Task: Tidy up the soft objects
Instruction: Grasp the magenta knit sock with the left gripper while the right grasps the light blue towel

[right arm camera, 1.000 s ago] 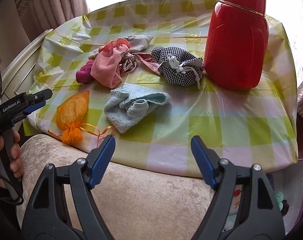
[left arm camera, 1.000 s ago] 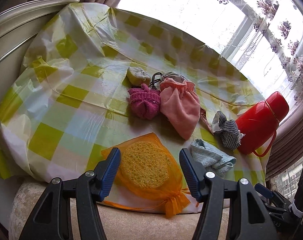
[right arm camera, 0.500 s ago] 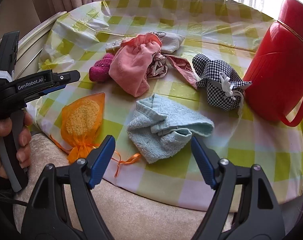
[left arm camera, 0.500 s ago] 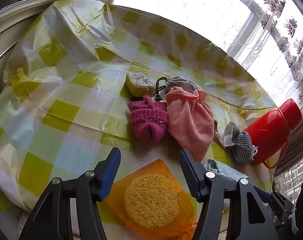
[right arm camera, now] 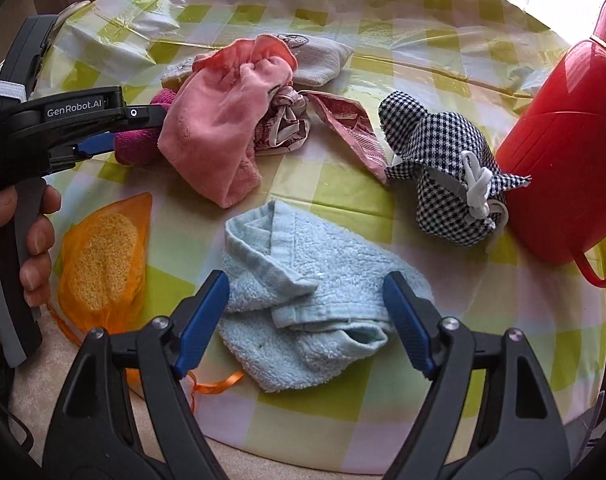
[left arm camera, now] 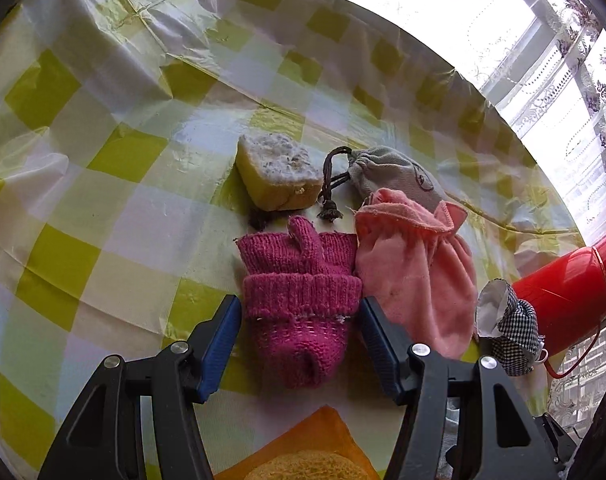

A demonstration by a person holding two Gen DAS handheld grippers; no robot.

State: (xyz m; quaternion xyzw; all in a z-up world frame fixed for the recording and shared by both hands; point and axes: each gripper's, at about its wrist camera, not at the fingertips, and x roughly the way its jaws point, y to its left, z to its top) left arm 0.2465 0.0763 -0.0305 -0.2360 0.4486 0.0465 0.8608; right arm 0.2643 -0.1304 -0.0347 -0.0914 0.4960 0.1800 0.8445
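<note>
My left gripper (left arm camera: 299, 320) is open, its blue pads on either side of a magenta knitted mitten (left arm camera: 299, 288) lying on the checked tablecloth. A pink cloth (left arm camera: 415, 264) lies right of the mitten, a grey drawstring pouch (left arm camera: 391, 172) and a yellow sponge (left arm camera: 279, 176) behind it. My right gripper (right arm camera: 305, 308) is open, straddling a light blue towel (right arm camera: 311, 292). In the right wrist view the left gripper (right arm camera: 83, 120) reaches the mitten (right arm camera: 139, 140) beside the pink cloth (right arm camera: 219, 120).
A red jug (right arm camera: 567, 148) stands at the right, a black-and-white checked pouch (right arm camera: 443, 172) against it. An orange mesh bag with a sponge (right arm camera: 103, 256) lies near the front left edge. A patterned reddish cloth (right arm camera: 303, 120) lies mid-table. The tablecloth (left arm camera: 103, 160) is crinkled plastic.
Both grippers have moved forward over the table. The left passed over the orange bag to the magenta mitten; the right closed in on the blue towel. Both stayed open.
</note>
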